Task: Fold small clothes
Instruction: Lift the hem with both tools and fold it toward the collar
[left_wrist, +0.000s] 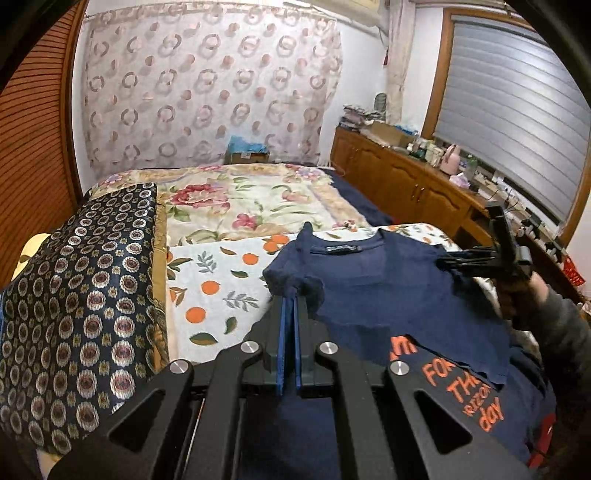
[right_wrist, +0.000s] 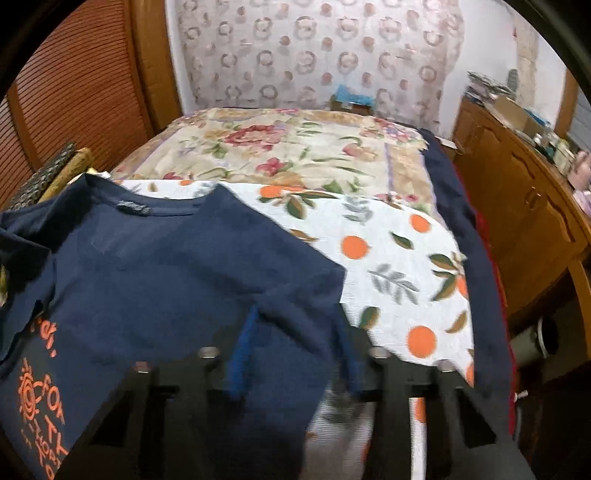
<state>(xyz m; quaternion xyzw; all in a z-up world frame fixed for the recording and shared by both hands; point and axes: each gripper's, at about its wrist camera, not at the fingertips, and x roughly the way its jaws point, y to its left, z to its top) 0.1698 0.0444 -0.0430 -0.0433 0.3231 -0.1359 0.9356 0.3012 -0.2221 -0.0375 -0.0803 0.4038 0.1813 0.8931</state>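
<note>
The left tongs (left_wrist: 291, 295) pinch the navy shirt's (left_wrist: 373, 284) sleeve tight. The right tongs (right_wrist: 295, 325) stand narrow around the other sleeve, above the bed (right_wrist: 388, 236).

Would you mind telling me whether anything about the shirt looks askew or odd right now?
The navy T-shirt lies crooked on the orange-print cloth: its left sleeve is bunched up in the left gripper, and a folded-over flap partly hides the orange lettering.

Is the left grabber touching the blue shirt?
Touching. In the left wrist view, the left gripper has its blue fingers pressed together on a bunched bit of the navy shirt, lifting it off the orange-print cloth.
</note>
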